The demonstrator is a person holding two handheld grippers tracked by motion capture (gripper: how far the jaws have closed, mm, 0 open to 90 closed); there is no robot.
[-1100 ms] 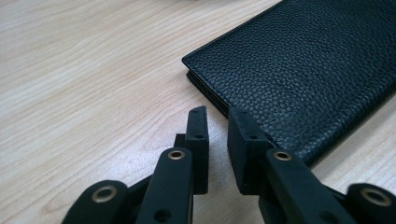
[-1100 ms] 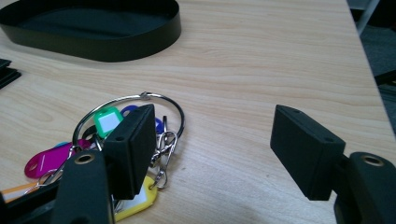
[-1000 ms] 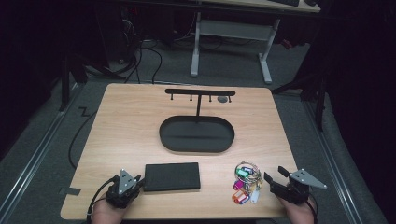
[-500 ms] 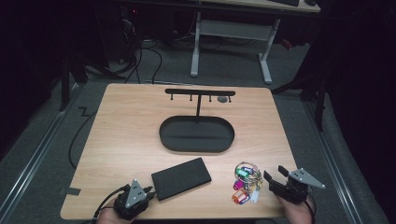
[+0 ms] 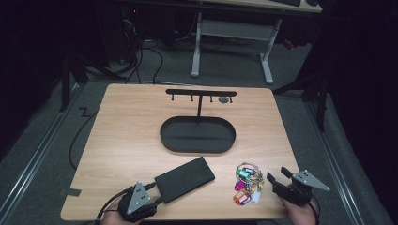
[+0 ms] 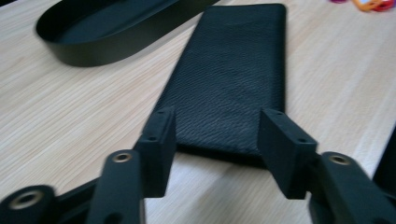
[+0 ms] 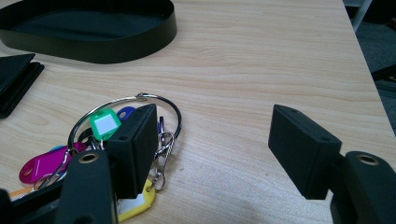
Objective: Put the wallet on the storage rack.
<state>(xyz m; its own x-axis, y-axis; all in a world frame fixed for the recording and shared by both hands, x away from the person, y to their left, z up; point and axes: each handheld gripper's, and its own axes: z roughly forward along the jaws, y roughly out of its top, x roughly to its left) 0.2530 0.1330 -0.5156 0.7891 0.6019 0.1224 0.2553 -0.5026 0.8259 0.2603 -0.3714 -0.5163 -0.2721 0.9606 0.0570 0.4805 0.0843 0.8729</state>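
A black leather wallet (image 5: 185,179) (image 6: 233,70) lies slanted on the wooden table (image 5: 126,136) near the front edge. My left gripper (image 5: 157,198) (image 6: 217,135) sits at the wallet's near end. Its jaws have just been opening; the wallet's end lies between them with a gap on each side. A bunch of coloured key tags on a metal ring (image 5: 246,183) (image 7: 105,125) lies to the right. My right gripper (image 5: 278,176) (image 7: 215,135) stands open just right of the bunch, with bare table between its jaws.
A black oval tray (image 5: 197,149) (image 6: 93,49) (image 7: 116,49) sits mid-table. Behind it rises a black stand with a row of hooks (image 5: 201,92). The wallet's corner (image 7: 14,79) shows at the left of the right gripper view. The table's right edge is close to my right hand.
The wallet has swung from level to slanted, its right end farther away. My left gripper moved right along the front edge and let go of it. The right gripper stayed put.
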